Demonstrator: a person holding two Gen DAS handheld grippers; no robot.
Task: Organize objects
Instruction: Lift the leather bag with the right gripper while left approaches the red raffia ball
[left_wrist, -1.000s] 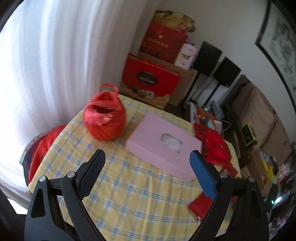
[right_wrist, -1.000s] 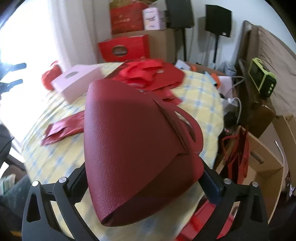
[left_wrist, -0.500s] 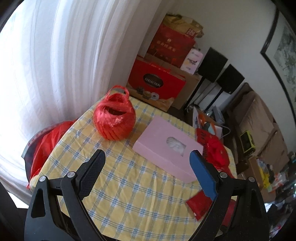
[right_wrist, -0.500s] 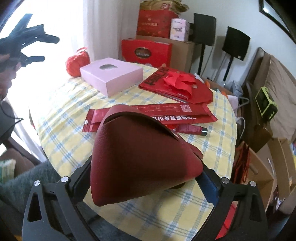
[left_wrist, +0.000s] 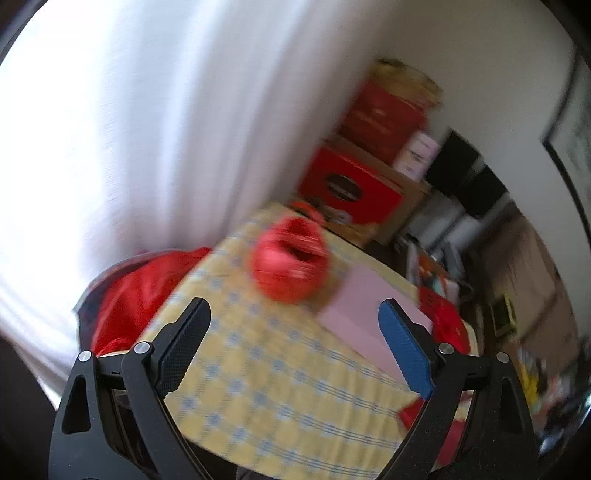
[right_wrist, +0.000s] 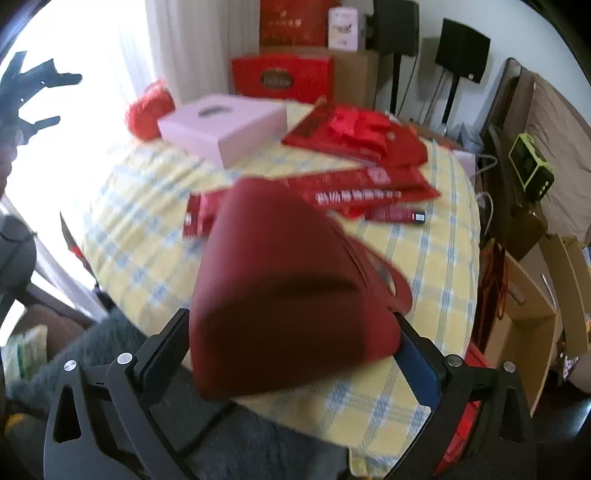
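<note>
- The right gripper had its fingers clamped on either side of a dark red bag, holding it clear above the near edge of the table, probably because it was being carried to a spot not yet chosen
- The bag hung at about 6 o'clock of the table, with its handle drooping toward 3 o'clock
- The left gripper held nothing; its fingers stood spread wide and it hovered off the table's edge, likely kept free for the next pick
- A red mesh bag sat at 12 o'clock from the left gripper, near the curtain, just beside a pink box at about 1 o'clock
- In the right wrist view, flat red packets lay spread at the middle of the table at 12 o'clock from the held bag, with a folded red bag beyond them, so that ground was taken
- Both views were blurred, so fine contact at the pads could not be told exactly
</note>
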